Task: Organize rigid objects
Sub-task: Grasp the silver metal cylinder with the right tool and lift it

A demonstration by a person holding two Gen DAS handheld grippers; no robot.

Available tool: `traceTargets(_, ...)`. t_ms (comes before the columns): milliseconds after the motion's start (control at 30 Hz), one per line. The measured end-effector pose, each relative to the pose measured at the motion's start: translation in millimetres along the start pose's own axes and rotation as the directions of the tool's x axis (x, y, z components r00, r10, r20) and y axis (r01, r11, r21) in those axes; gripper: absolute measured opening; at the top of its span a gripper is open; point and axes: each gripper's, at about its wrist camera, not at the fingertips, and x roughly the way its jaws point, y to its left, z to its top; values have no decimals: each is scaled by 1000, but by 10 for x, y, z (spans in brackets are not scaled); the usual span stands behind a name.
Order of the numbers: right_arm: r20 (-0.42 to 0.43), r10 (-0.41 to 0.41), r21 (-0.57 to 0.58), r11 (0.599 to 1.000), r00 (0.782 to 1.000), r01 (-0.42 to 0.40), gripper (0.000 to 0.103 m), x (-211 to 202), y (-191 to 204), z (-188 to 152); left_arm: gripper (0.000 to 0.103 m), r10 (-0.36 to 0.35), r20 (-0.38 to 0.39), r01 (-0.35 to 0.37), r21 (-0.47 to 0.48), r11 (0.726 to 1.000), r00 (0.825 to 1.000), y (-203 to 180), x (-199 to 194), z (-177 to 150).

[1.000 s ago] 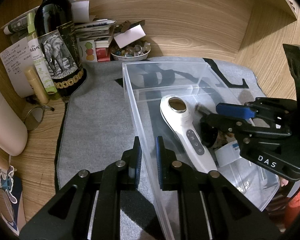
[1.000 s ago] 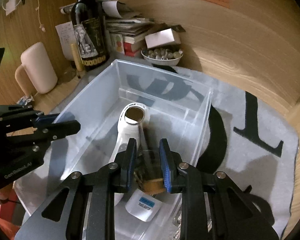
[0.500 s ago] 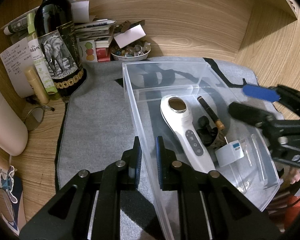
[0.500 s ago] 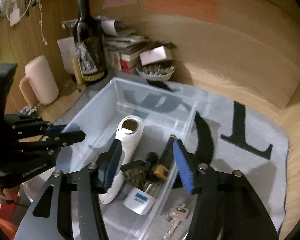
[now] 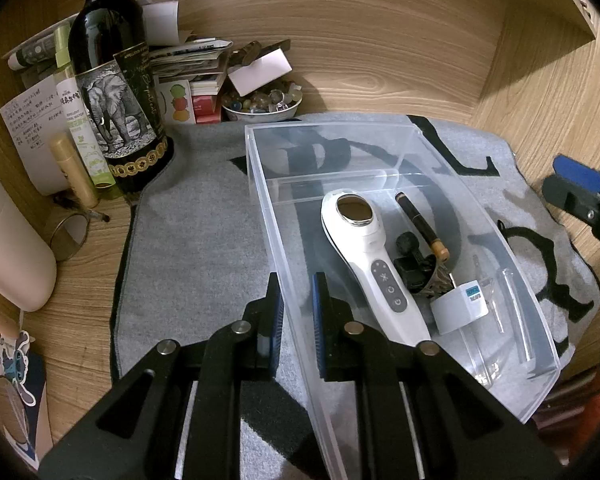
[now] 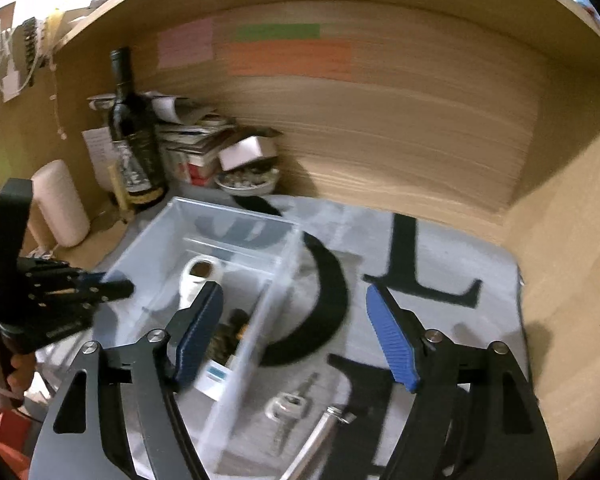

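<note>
L gripper (image 5: 296, 312) is pinching the clear bin's (image 5: 268, 208) near-left wall. R gripper (image 6: 296, 340), jaws just been opening, is hovering empty w/ pads spread. White massager (image 5: 374, 264) is lying inside bin; keys (image 6: 288, 408) on mat (image 6: 440, 256) right of it.

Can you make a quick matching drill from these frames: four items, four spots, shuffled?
Items:
1. white handheld device
2. keys
3. wine bottle
4. bowl of beads

Places:
A. on the grey mat, outside the clear bin
B. lying inside the clear bin
C. under a white card by the back wall
D. standing at the mat's far left corner, beside the paper stack

Pairs: 1-B, 2-A, 3-D, 4-C
</note>
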Motion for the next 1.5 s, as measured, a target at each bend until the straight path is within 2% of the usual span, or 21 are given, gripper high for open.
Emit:
traceTargets(133,-33,-39,27,999,999,40,72,-1,-150,-148,12,1,0,-1,1,1000,1000,-2,3,3)
traceTargets(300,-125,-72,60,995,990,80,72,116,-333,-441,12,0,0,0,1,1000,1000,0,0,0)
traceTargets(467,-233,-42,110,992,972,69,72,288,-421,-759,12,0,0,0,1,1000,1000,0,0,0)
traceTargets(667,-295,-42,88,994,955,71,71,403,-358,-1057,12,1,0,-1,1,1000,1000,1,0,0)
traceTargets(700,-273,-48,85,994,961,73,70,378,-353,-1068,12,1,1,-1,1,1000,1000,0,2,1)
traceTargets(733,-272,-49,84,994,961,74,65,369,-350,-1076,12,1,1,-1,1,1000,1000,1,1,-2)
traceTargets(767,-267,-48,86,994,962,74,54,356,-354,-1074,12,1,1,-1,0,1000,1000,1,2,0)
traceTargets(900,-256,-39,108,992,966,69,34,310,-408,-1073,12,-1,2,1,-1,1000,1000,13,-6,-15)
traceTargets(933,-255,-38,113,991,966,69,25,302,-414,-1070,12,-1,2,1,-1,1000,1000,15,-8,-17)
traceTargets(1000,-253,-22,133,989,967,57,14,291,-453,-1049,12,-1,2,1,-1,1000,1000,16,-8,-18)
traceTargets(1233,-235,-2,171,984,972,43,14,284,-480,-999,12,-1,3,1,-1,1000,1000,14,-8,-19)
traceTargets(1500,-146,3,164,986,989,21,14,162,-421,-741,12,0,2,0,0,1000,1000,12,-8,-18)
